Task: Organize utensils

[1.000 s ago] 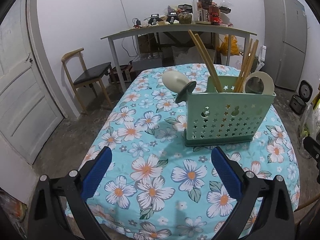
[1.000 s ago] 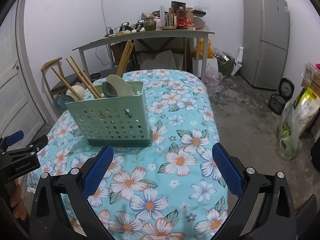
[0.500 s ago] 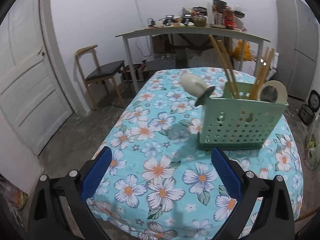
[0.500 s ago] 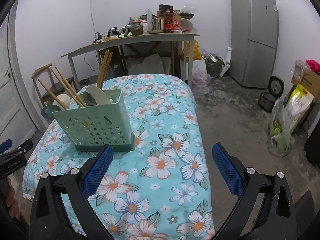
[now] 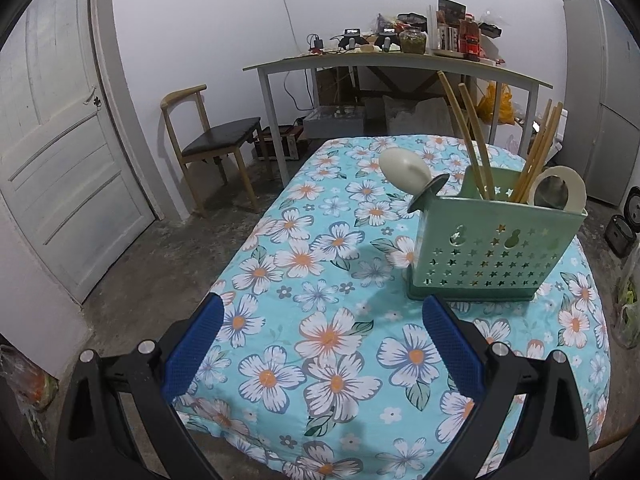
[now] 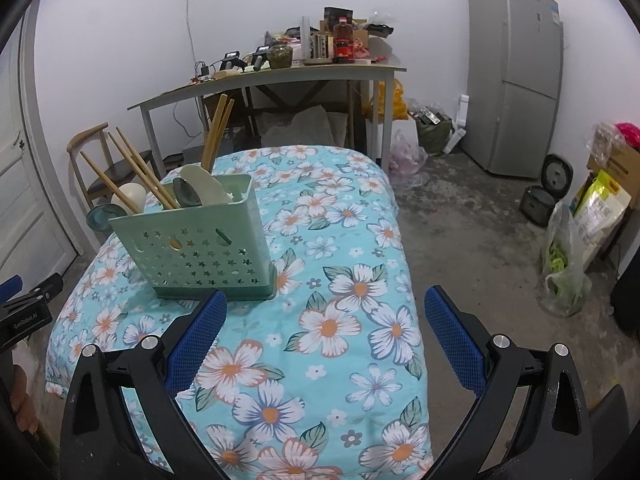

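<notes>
Both tongs are hanging wide open and empty above the near end of the worktop (image 5: 280, 264), which is lying under a turquoise floral cloth. The left tongs (image 5: 320, 340) are holding nothing between their blue pads, and the right tongs (image 6: 326, 332) are likewise spread apart with only the cloth showing between them.

The green utensil caddy (image 5: 492, 248) is standing upright on the cloth, beyond the left tongs and to their right; in the right wrist view the same caddy (image 6: 196, 248) is sitting just beyond the left pad of the right tongs. Wooden chopsticks (image 5: 468, 136) are leaning out of it in separate bunches, and cream and dark green spoons (image 5: 404, 170) are poking out over its left end, with another pale spoon (image 5: 564, 190) standing at the right end. No loose utensil is lying on the visible cloth.

Judging by this, the sorting appears to be finished or nearly so: everything in sight is already sitting in the caddy, and the tongs are hovering well clear of it. Whether each piece is in its proper compartment cannot be told, since the inner dividers are hidden. If anything remains, the next move would call for checking for stray pieces outside these views, or straightening the spoon overhanging the rim, approaching from above so the leaning chopsticks are not knocked.
</notes>
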`<state>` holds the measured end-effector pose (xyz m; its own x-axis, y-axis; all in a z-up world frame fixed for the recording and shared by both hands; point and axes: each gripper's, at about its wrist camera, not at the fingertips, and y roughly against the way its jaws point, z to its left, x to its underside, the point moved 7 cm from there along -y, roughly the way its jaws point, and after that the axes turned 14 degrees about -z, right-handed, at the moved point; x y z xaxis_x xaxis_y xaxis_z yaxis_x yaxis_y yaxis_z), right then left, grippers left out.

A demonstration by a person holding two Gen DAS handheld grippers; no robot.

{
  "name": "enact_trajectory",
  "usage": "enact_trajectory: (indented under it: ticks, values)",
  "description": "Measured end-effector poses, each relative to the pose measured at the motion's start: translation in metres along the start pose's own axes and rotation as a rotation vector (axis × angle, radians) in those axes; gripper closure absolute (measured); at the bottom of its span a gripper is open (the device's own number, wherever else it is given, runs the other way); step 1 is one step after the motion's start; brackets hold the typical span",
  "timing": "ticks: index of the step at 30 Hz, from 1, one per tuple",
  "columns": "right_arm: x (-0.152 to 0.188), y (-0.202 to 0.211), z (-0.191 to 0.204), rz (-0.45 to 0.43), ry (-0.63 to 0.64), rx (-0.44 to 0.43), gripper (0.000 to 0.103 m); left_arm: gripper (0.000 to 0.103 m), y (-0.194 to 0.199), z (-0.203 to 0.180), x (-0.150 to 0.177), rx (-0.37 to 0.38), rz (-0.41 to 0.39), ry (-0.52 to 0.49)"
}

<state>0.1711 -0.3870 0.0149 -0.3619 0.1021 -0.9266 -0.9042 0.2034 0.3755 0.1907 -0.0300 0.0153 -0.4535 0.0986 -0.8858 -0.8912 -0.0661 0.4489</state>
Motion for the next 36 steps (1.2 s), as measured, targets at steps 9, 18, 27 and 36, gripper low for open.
enact_trajectory:
  ticks: [9,18,27,36]
  values:
    - [0.0007,-0.0003,0.0030,0.000,0.004,-0.007,0.008,0.006,0.0001,0.0021,0.0008,-0.008,0.003,0.008]
    - [0.0019,-0.0008,0.0039,0.002,0.004,-0.005,0.008,0.006,-0.0006,0.0029,0.0017,-0.009,0.007,0.007]
    - [0.0027,-0.0014,0.0039,0.003,0.004,-0.006,0.008,0.006,-0.0017,0.0031,0.0044,-0.006,0.012,0.004]
    - [0.0033,-0.0019,0.0038,0.002,0.004,-0.006,0.008,0.006,-0.0018,0.0026,0.0043,-0.006,0.012,0.003]
